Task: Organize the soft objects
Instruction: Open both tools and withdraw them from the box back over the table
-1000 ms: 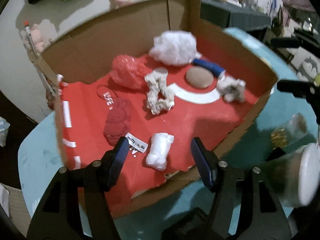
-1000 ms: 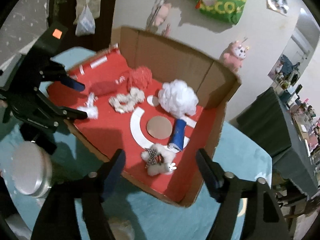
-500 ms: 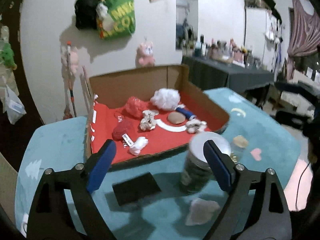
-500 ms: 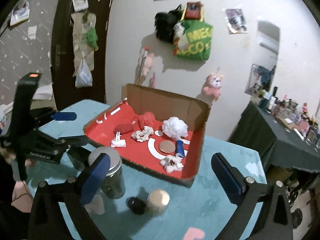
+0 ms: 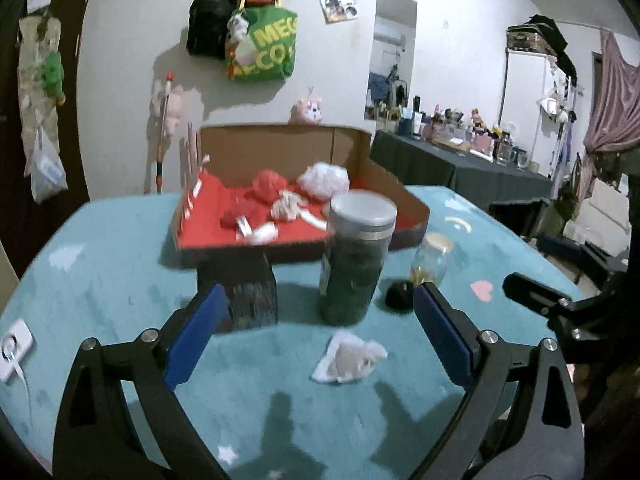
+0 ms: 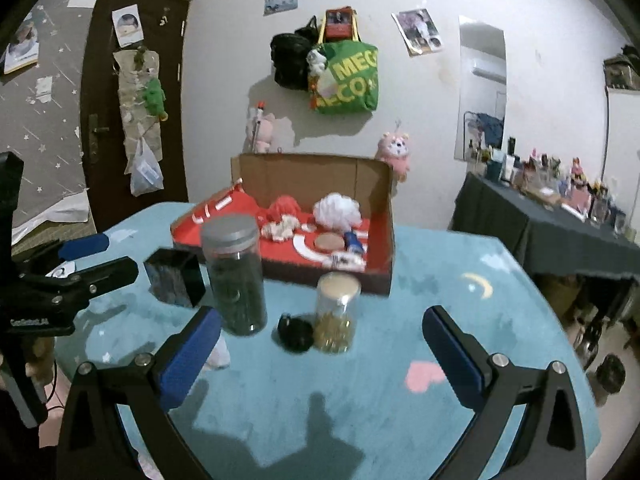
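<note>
A cardboard box (image 5: 412, 210) (image 6: 378, 240) with a red lining stands at the table's far side. In it lie a white fluffy ball (image 5: 324, 178) (image 6: 338, 210), a red puff (image 5: 270, 184), a cream rope knot (image 5: 288, 204), a dark red bundle (image 5: 240, 214) and a small white piece (image 5: 264, 234). A pale soft piece (image 5: 352, 360) (image 6: 218, 354) lies on the table in front of my left gripper (image 5: 319, 291), whose jaws are opening with nothing between the pads. My right gripper (image 6: 320, 315) stands open and holds nothing.
On the teal table (image 5: 100, 280) stand a tall jar with a grey lid (image 5: 356, 264) (image 6: 236, 276), a small jar (image 6: 336, 316), a black box (image 5: 244, 288) (image 6: 174, 276) and a small black lump (image 6: 296, 332). A dark side table (image 6: 560, 232) stands to the right.
Both grippers have drawn back from over the box to the near side of the table and levelled out. Their jaws have spread wider. The jars and the pale piece have come into view.
</note>
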`<control>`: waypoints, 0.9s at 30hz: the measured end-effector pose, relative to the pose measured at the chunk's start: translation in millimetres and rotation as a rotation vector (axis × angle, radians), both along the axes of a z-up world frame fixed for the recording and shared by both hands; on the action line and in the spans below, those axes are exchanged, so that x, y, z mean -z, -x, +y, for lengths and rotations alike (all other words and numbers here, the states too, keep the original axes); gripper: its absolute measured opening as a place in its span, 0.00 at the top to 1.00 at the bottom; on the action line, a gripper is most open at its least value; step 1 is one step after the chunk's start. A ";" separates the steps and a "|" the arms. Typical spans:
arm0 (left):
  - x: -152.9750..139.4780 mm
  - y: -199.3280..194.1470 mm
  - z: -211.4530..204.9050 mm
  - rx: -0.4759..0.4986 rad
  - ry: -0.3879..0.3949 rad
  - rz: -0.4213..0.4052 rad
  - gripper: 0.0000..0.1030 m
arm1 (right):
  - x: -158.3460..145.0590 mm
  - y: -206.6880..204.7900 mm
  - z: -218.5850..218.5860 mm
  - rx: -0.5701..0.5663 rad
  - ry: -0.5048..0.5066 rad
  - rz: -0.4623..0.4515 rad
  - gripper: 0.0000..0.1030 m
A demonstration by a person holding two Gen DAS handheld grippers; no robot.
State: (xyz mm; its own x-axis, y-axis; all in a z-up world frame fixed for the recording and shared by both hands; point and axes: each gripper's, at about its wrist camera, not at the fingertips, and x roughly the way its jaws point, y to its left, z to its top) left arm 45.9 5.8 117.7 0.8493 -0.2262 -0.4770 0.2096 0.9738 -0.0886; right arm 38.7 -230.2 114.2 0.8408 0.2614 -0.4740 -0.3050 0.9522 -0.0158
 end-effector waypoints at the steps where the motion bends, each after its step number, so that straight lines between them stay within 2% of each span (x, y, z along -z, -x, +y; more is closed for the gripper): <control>1: 6.3 0.4 0.1 -0.005 0.002 0.010 0.06 | 8.2 -0.6 1.7 0.000 -0.002 0.014 0.00; 7: 40.3 -0.9 -0.5 -0.021 0.003 0.100 0.06 | 41.8 -6.6 6.9 0.005 -0.021 0.082 0.00; 14: 58.2 -12.2 -1.3 -0.002 -0.006 0.157 0.06 | 57.9 -27.2 11.6 -0.013 -0.064 0.158 0.01; 16: 61.6 -17.7 -3.4 0.015 -0.015 0.175 0.06 | 61.7 -36.0 12.5 -0.019 -0.083 0.188 0.06; 23: 70.0 -37.9 -4.2 0.078 -0.061 0.230 0.07 | 78.6 -72.2 12.2 -0.031 -0.183 0.339 0.36; 25: 72.4 -42.5 -5.7 0.112 -0.065 0.242 0.08 | 82.0 -78.2 12.7 -0.029 -0.204 0.362 0.40; 27: 74.4 -45.4 -9.0 0.144 -0.073 0.249 0.15 | 84.2 -82.2 14.2 -0.024 -0.214 0.372 0.43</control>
